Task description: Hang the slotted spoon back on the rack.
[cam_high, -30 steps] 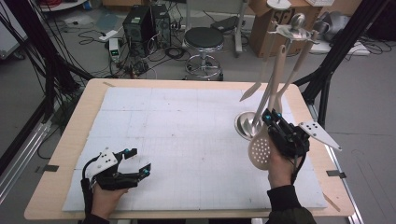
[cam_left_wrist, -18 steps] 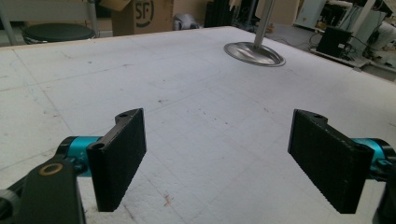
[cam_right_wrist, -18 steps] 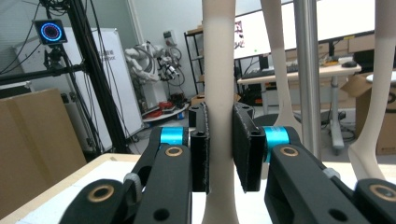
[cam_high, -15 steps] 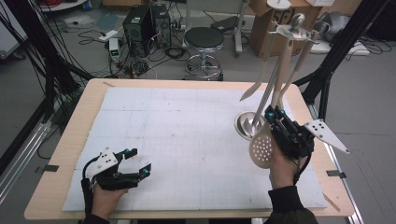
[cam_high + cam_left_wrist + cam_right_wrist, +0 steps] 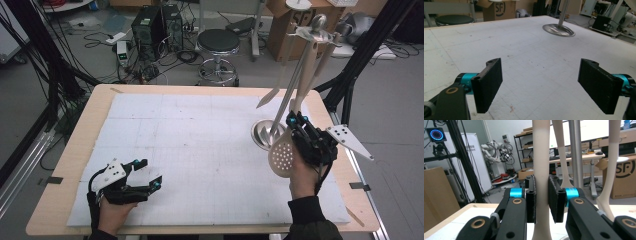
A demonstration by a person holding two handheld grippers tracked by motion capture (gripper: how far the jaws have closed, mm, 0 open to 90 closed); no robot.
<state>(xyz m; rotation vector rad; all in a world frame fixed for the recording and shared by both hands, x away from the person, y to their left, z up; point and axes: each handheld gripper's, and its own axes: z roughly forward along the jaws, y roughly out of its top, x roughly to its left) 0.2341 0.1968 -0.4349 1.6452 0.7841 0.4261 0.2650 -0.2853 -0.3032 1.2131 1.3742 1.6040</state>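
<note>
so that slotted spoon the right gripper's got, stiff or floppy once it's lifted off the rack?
Probably stiff: the slotted spoon hangs straight. Likely light, with a thin handle and holed head. The right gripper clamps the smooth handle, so it may slip or swing.

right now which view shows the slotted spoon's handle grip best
The right gripper view: the cream slotted spoon handle stands between the right gripper, jaws closed against it. The high view shows the whole slotted spoon hanging from the rack, grip small. The left gripper view shows the rack base.
</note>
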